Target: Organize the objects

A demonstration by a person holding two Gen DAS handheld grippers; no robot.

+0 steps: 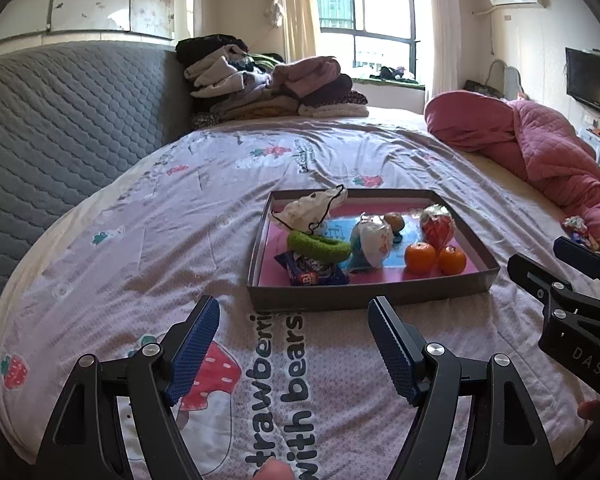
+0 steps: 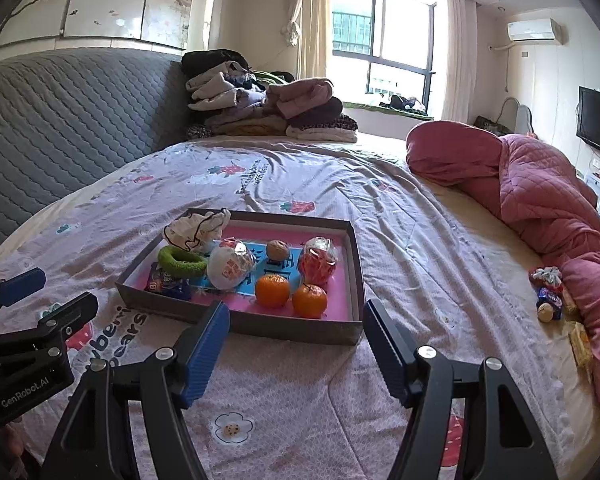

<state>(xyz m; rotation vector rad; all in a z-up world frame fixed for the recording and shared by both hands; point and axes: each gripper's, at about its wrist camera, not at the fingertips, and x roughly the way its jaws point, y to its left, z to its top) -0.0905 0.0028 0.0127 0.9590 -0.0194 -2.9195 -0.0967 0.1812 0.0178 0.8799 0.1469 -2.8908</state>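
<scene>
A shallow grey cardboard tray (image 1: 364,295) with a pink floor lies on the bed; it also shows in the right wrist view (image 2: 296,330). In it lie two oranges (image 1: 420,257) (image 2: 272,290), a walnut (image 2: 278,249), a red wrapped item (image 2: 318,262), a white wrapped item (image 2: 230,266), a green fuzzy ring (image 1: 318,246), a blue snack packet (image 1: 312,273) and a white pouch with a black cord (image 1: 314,208). My left gripper (image 1: 294,314) is open and empty, just short of the tray's near wall. My right gripper (image 2: 296,320) is open and empty at the tray's near right corner.
Several small wrapped snacks (image 2: 550,292) lie loose on the sheet beside a pink quilt (image 2: 540,184) at the right. Folded clothes (image 1: 276,84) are piled at the bed's far end. A grey quilted headboard (image 1: 60,140) runs along the left.
</scene>
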